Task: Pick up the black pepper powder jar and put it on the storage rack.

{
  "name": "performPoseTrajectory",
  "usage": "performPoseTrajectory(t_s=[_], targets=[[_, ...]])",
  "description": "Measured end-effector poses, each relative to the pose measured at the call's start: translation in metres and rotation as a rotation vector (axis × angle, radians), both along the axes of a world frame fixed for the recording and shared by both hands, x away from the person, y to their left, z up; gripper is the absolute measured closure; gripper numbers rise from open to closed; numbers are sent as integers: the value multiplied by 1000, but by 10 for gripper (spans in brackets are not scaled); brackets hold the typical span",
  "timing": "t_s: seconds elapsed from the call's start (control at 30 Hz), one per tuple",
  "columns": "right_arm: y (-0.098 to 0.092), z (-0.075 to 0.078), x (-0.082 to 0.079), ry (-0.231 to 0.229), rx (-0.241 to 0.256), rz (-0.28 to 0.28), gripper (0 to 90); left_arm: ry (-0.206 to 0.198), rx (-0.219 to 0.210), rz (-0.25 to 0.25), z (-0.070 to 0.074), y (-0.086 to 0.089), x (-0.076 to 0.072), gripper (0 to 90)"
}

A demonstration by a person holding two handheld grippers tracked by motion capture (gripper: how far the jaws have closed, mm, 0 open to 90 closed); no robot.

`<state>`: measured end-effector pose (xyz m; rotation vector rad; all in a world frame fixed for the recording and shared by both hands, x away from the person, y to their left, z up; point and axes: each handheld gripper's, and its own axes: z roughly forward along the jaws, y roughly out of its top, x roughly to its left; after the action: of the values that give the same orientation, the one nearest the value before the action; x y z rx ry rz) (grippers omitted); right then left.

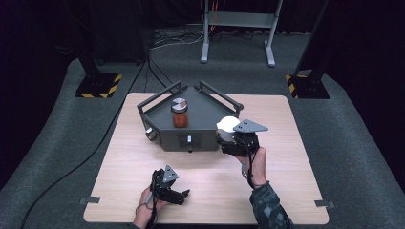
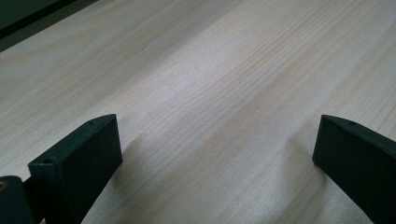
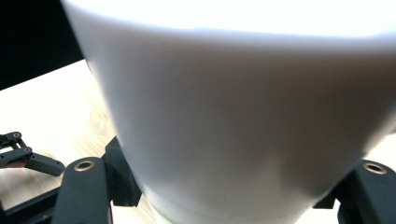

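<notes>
right gripper (image 1: pixel 228 135) clamped on white cup (image 3: pixel 243 116), jaws against its sides; left gripper (image 2: pixel 217 154) spread wide over bare bench (image 2: pixel 210 70).

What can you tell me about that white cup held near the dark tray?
The white cup looks like plain, smooth, matte plastic or ceramic, wider at the top and narrowing toward its base. The right claw grips it, one black jaw on each side low down on its wall. In the high view it stands roughly upright at the front right corner of the dark tray. Whether it rests on the wooden table can't be told, nor what it holds.
</notes>
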<state>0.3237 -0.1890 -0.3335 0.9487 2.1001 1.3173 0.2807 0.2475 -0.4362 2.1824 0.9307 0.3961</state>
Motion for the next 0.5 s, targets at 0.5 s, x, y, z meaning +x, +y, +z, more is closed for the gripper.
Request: performPoseTrajectory(t_s=[0.5], targets=[[4, 6, 10, -5, 8, 25, 300, 0, 0, 1, 0, 0, 0, 8]])
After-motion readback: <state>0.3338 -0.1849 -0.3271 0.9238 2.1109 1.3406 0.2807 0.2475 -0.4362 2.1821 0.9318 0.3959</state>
